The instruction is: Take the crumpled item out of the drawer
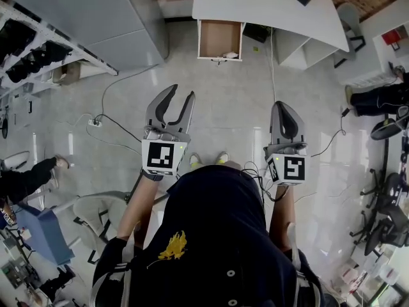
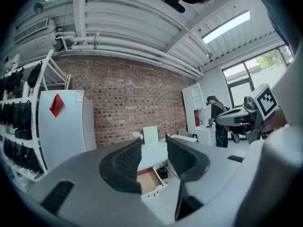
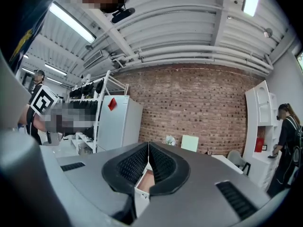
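Note:
An open wooden drawer (image 1: pixel 220 38) sticks out from under the white desk (image 1: pixel 255 5) at the far end of the floor. A small white crumpled item (image 1: pixel 229 55) lies at the drawer's front edge. Both grippers are held out in the air, well short of the drawer. My left gripper (image 1: pixel 182 93) is open with nothing between its jaws. In the left gripper view the drawer (image 2: pixel 147 181) shows through the gap of the left gripper (image 2: pixel 154 143). My right gripper (image 1: pixel 283 105) is shut and empty. In the right gripper view its jaws (image 3: pixel 148 146) meet, with the drawer (image 3: pixel 147 181) just below.
A grey cabinet (image 1: pixel 96 18) and a rack of dark items (image 1: pixel 25 50) stand at the left. Cables and a power strip (image 1: pixel 96 122) lie on the tiled floor. Office chairs (image 1: pixel 383 222) stand at the right. A person's arm (image 1: pixel 25 178) is at the left, and another person (image 1: pixel 377 98) at the right.

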### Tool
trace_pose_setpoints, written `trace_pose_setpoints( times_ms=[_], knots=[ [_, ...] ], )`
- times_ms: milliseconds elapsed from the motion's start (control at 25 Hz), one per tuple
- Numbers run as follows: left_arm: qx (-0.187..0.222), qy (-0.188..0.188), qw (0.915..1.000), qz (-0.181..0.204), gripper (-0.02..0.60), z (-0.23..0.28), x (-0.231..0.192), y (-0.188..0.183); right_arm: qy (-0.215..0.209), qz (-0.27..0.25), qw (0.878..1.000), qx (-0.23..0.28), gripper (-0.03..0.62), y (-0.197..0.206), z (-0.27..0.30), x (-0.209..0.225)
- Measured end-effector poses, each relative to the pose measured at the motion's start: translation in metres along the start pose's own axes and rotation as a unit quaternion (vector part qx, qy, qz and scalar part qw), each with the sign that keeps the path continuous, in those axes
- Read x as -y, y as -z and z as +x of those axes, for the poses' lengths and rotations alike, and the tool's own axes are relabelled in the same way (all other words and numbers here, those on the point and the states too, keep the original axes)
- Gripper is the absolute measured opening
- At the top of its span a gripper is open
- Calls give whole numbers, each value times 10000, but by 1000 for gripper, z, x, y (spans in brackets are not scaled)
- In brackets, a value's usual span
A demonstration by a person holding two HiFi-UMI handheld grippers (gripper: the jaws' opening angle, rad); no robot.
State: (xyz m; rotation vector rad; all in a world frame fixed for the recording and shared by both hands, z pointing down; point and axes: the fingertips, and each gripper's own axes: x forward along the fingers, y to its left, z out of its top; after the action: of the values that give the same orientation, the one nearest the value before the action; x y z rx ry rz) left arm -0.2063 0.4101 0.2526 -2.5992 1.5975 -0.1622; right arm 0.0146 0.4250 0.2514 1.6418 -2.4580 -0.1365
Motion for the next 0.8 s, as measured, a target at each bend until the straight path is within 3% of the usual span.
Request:
trace_pose_setpoints(
  times_ms=[40, 80, 120, 320, 640, 800],
  knots=[
    [60, 8, 10000, -9, 218, 4, 3, -1, 27, -8, 10000, -18, 28, 3, -3, 5],
    [141, -14, 9999, -55, 404, 9, 6, -4, 58, -4, 10000, -27, 28, 5, -7, 11],
    [213, -35, 9997, -92, 446, 14, 11, -9, 96, 7, 9999, -34, 28, 7, -11, 17],
    [219, 233, 9992, 238, 451, 39, 50, -19, 381, 174, 9991, -80, 28, 22, -36, 60],
    [159, 120, 9995, 226, 457, 88, 103, -27, 567, 599, 9966, 37, 28, 48, -56, 142],
    [108, -93, 9998, 135, 561, 115, 107, -26, 361, 809, 9960, -85, 28, 67, -44, 157]
  ],
)
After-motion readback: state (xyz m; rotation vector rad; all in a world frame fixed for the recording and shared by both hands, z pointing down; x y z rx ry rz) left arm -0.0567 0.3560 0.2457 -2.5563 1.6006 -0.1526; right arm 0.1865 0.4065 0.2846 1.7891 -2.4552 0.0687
